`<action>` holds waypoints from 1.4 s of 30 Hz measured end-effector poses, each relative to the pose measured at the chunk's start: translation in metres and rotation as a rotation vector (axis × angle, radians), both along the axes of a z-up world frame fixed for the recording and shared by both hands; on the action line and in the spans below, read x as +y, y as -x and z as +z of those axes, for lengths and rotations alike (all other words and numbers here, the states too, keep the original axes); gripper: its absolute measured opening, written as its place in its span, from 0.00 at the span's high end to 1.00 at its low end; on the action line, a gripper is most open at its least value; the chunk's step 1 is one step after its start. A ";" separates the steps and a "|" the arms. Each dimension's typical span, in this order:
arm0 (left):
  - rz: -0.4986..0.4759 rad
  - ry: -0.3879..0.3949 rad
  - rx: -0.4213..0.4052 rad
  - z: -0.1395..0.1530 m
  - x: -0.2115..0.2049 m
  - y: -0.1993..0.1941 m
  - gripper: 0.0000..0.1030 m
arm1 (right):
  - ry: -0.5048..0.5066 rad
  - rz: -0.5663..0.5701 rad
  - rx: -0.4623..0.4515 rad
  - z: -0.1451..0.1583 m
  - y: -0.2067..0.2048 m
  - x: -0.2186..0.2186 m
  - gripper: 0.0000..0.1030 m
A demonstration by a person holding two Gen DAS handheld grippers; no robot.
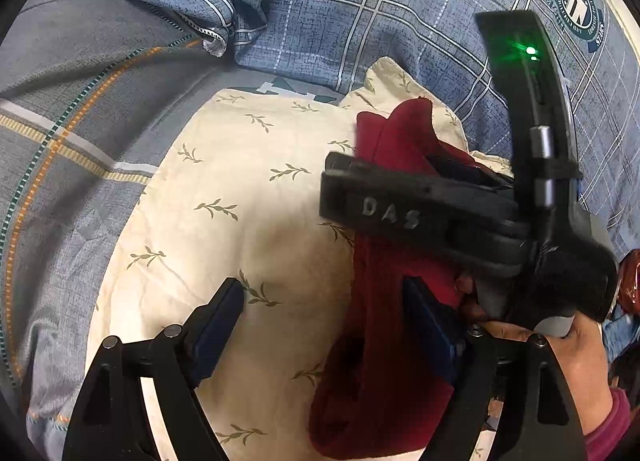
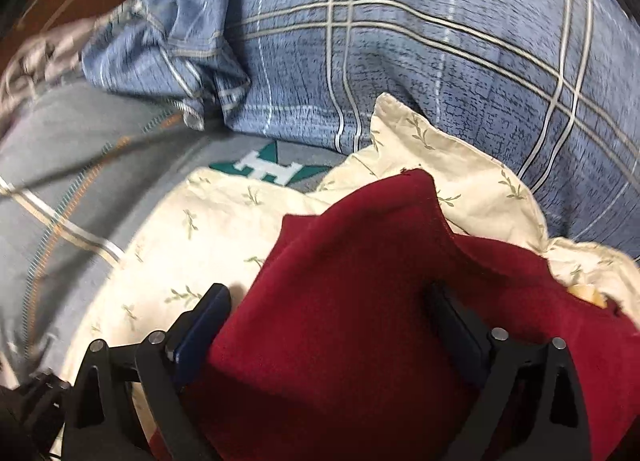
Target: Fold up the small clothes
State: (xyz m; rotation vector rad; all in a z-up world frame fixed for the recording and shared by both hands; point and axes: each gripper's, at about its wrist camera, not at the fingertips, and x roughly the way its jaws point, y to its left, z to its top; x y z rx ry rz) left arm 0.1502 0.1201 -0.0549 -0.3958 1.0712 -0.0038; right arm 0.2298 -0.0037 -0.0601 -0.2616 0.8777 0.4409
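Maroon cloth (image 2: 360, 301), a small dark red garment, lies bunched on a cream pillow (image 1: 240, 189) printed with green leafy sprigs, toward that pillow's right side. In the right wrist view the garment fills the space between the jaws of the right gripper (image 2: 332, 329): they stand wide apart, fabric heaped up between them and spilling over both blue pads, its upper edge rising to a peak beyond the fingertips; the pads are not pressed together on it. In the left wrist view the left gripper (image 1: 324, 313) is likewise spread wide, over the pillow; the cloth runs past its right-hand finger, covering part of the pad, while the left-hand finger sits over bare pillowcase, apart from the garment. Across the upper part of the garment in that view lies the black body of the right gripper, lettered "DAS", with a green light glowing on its upright part, held by the right hand (image 1: 560, 349). Around the pillow lie a grey bedsheet (image 1: 80, 101) with orange and white stripes and a rumpled blue plaid quilt (image 1: 360, 13).
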 end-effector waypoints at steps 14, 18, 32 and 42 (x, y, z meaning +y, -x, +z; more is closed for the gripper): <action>-0.001 0.005 -0.008 -0.001 -0.003 -0.002 0.18 | -0.095 0.024 0.010 0.024 0.018 -0.031 0.61; 0.008 0.051 -0.018 -0.003 0.000 -0.005 0.18 | -0.256 -0.002 0.084 0.034 0.009 -0.058 0.75; -0.145 0.179 -0.068 -0.002 -0.011 -0.006 0.74 | -0.488 -0.022 0.214 0.035 -0.002 -0.089 0.55; -0.205 0.201 -0.171 0.022 -0.010 0.012 0.79 | -0.324 0.026 0.239 0.055 -0.002 -0.052 0.23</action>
